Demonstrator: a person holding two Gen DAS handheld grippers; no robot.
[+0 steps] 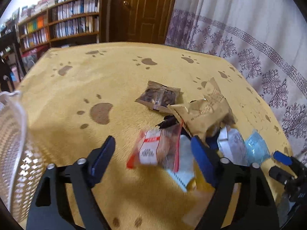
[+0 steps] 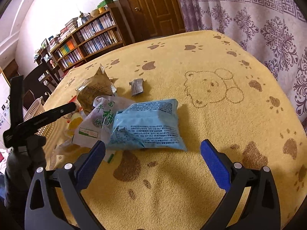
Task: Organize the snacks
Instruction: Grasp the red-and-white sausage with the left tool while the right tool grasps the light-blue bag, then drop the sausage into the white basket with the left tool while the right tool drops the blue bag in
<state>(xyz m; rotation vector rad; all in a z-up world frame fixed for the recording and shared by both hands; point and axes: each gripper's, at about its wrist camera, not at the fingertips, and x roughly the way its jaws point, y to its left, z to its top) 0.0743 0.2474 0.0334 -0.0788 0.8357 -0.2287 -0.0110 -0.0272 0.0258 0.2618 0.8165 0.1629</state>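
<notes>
Left wrist view: the left gripper [image 1: 153,151] hangs with its 2 fingers spread wide above a yellow paw-print cloth [image 1: 76,88], gripping nothing; a red-edged packet [image 1: 157,149] appears blurred between the fingers, and contact cannot be judged. Beyond it lie a tan bag [image 1: 205,113] and, apart from the pile, a brown packet [image 1: 159,97]. A white basket [image 1: 13,134] stands at the left edge, and the right gripper's blue tip [image 1: 282,158] shows at the far right. Right wrist view: the right gripper [image 2: 153,153] is likewise released, fingers wide apart, just short of a blue packet [image 2: 147,122] lying flat on the cloth. A white packet [image 2: 99,120] touches the blue one on its left, with the tan bag [image 2: 96,90] behind.
</notes>
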